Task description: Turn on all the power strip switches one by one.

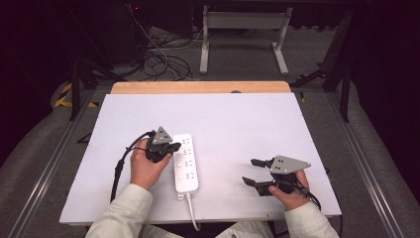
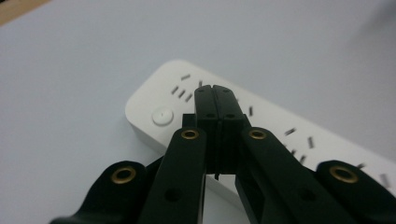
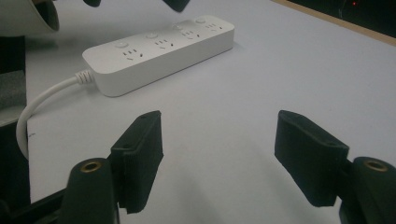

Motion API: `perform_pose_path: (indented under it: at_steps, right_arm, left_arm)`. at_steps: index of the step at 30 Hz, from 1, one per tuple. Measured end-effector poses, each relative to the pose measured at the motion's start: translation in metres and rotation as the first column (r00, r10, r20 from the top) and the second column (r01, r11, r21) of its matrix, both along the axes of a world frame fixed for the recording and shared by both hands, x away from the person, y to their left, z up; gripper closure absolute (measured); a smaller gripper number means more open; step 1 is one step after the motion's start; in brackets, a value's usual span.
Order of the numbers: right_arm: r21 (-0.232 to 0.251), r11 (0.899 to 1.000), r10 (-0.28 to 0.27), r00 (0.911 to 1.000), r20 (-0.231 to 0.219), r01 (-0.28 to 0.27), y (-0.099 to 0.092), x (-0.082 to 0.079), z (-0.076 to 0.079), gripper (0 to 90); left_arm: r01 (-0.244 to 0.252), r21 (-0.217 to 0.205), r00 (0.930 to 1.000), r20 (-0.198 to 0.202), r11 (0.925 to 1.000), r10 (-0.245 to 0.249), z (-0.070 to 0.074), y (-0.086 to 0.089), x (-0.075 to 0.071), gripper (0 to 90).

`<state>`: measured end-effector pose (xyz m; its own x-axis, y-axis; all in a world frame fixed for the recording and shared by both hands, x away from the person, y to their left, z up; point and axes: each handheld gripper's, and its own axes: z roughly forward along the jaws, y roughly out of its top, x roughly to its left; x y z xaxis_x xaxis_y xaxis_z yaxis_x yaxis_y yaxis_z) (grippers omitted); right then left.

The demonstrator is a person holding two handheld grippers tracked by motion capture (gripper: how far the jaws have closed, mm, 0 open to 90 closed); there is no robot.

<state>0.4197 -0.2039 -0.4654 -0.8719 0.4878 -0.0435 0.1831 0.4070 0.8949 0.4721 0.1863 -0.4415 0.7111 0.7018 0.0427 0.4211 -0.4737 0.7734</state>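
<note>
One white power strip [image 1: 185,162] lies on the white worktop [image 1: 237,124], a little toward nine o'clock from the middle, its length running from twelve to six o'clock. We count three socket groups on its top face, each with a round button beside it, and its white cable [image 1: 192,212] leaves the six o'clock end and drops over the near edge of the worktop. At the strip's twelve o'clock end we see the left gripper [image 1: 173,147], held in the left hand [image 1: 145,166]; its fingers [image 2: 215,100] are pressed flat together with nothing between them, their tips over the end socket group, just beside the round button [image 2: 162,116]. We cannot tell whether the tips touch the strip. Toward three o'clock, well apart from the strip, the right hand [image 1: 292,194] holds the right gripper [image 1: 250,171] low over bare worktop, pointing toward nine o'clock. Its fingers [image 3: 140,149] stand wide apart and hold nothing. Pale sleeves [image 1: 124,210] cover both forearms.
</note>
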Motion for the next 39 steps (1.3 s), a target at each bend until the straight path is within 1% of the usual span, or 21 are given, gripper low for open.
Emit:
perform_pose_path:
  at_steps: [1,2,4,5,7,8,9,10,13,14,17,20,22,24,26,28,30,33,35,36,39]
  right_arm:
    - [-0.002,1.000,-0.001,1.0000,-0.001,0.001,0.000,0.000,0.000,32.9]
    - [-0.002,1.000,-0.001,1.0000,-0.001,0.001,0.000,0.000,0.000,32.9]
    - [-0.001,1.000,0.003,1.0000,-0.003,-0.003,0.001,0.001,-0.001,32.9]
    - [-0.002,1.000,0.004,1.0000,-0.004,-0.004,0.001,0.001,-0.001,32.9]
    - [-0.002,1.000,0.004,1.0000,-0.003,-0.004,0.001,0.001,-0.001,32.9]
    - [-0.001,1.000,0.000,1.0000,-0.004,0.000,0.000,0.000,0.000,32.9]
    - [-0.001,1.000,0.000,1.0000,-0.004,0.000,0.000,0.000,0.000,32.9]
    - [0.000,1.000,0.000,1.0000,-0.002,0.000,0.000,0.000,0.000,33.0]
    - [0.000,1.000,0.004,1.0000,-0.005,-0.004,0.001,0.001,-0.001,32.9]
    - [0.000,1.000,0.004,1.0000,-0.005,-0.004,0.001,0.001,-0.001,32.9]
    - [-0.001,1.000,0.005,1.0000,-0.005,-0.005,0.001,0.001,-0.001,32.9]
    - [0.001,1.000,0.003,1.0000,-0.005,-0.003,0.000,0.001,-0.001,32.9]
    - [0.001,1.000,0.004,1.0000,-0.005,-0.004,0.001,0.001,-0.001,32.9]
    - [0.000,1.000,0.005,1.0000,-0.006,-0.005,0.001,0.001,-0.001,32.9]
    - [0.000,1.000,0.006,1.0000,-0.006,-0.006,0.001,0.001,-0.001,32.9]
    - [0.002,1.000,0.004,1.0000,-0.005,-0.004,0.000,0.001,-0.001,32.9]
    - [0.002,1.000,0.004,1.0000,-0.008,-0.004,0.000,0.001,-0.001,32.9]
    - [0.002,1.000,0.004,1.0000,-0.007,-0.004,0.000,0.001,-0.001,32.9]
    - [0.001,1.000,0.005,1.0000,-0.007,-0.005,0.000,0.001,-0.001,32.8]
    - [0.001,1.000,0.005,1.0000,-0.007,-0.005,0.000,0.001,-0.001,32.8]
    - [0.001,1.000,0.005,1.0000,-0.007,-0.005,0.000,0.001,-0.001,32.8]
  left_arm:
    - [0.000,0.000,1.0000,0.000,1.0000,0.000,0.000,0.000,0.000,90.0]
    - [0.001,-0.006,0.9999,0.016,1.0000,-0.001,0.007,0.001,-0.002,90.0]
    - [0.008,-0.011,0.9997,0.022,0.9999,-0.008,0.013,0.002,-0.004,90.0]
    - [0.012,-0.020,0.9998,0.018,0.9997,-0.012,0.013,0.001,-0.005,90.0]
    - [0.017,-0.010,0.9998,0.008,0.9998,-0.017,0.011,-0.001,-0.004,90.0]
    - [0.023,-0.015,0.9997,-0.005,0.9996,-0.023,0.010,-0.002,-0.003,90.0]
    - [0.035,-0.007,0.9994,-0.006,0.9994,-0.035,0.010,-0.002,-0.003,90.0]
    - [0.038,-0.020,0.9992,-0.015,0.9991,-0.038,0.010,-0.003,-0.003,90.0]
    - [0.044,-0.029,0.9989,-0.018,0.9986,-0.044,0.010,-0.005,-0.002,90.0]
    - [0.039,-0.025,0.9992,-0.011,0.9989,-0.039,0.011,-0.005,-0.001,90.0]
    - [0.037,-0.030,0.9992,-0.015,0.9989,-0.038,0.011,-0.004,0.002,90.0]
    - [0.031,-0.030,0.9994,-0.015,0.9991,-0.032,0.011,-0.005,0.005,90.0]
    - [0.031,-0.022,0.9994,-0.016,0.9993,-0.031,0.012,-0.004,0.008,90.0]
    - [0.025,-0.016,0.9995,-0.016,0.9996,-0.025,0.011,-0.004,0.013,90.0]
    - [0.021,-0.021,0.9992,-0.032,0.9995,-0.022,0.008,-0.004,0.018,90.0]
    - [0.013,-0.008,0.9988,-0.047,0.9999,-0.014,0.003,-0.003,0.025,90.0]
    - [0.012,-0.006,0.9987,-0.050,0.9999,-0.013,0.001,-0.003,0.027,90.0]
    - [-0.001,0.002,0.9975,-0.070,1.0000,0.001,-0.005,0.000,0.033,90.0]
    - [-0.005,-0.002,0.9975,-0.071,1.0000,0.005,-0.006,0.000,0.034,90.0]
    - [-0.011,0.008,0.9979,-0.064,0.9999,0.012,-0.007,0.001,0.036,90.0]
    - [-0.017,0.010,0.9978,-0.064,0.9998,0.018,-0.009,0.001,0.038,90.0]
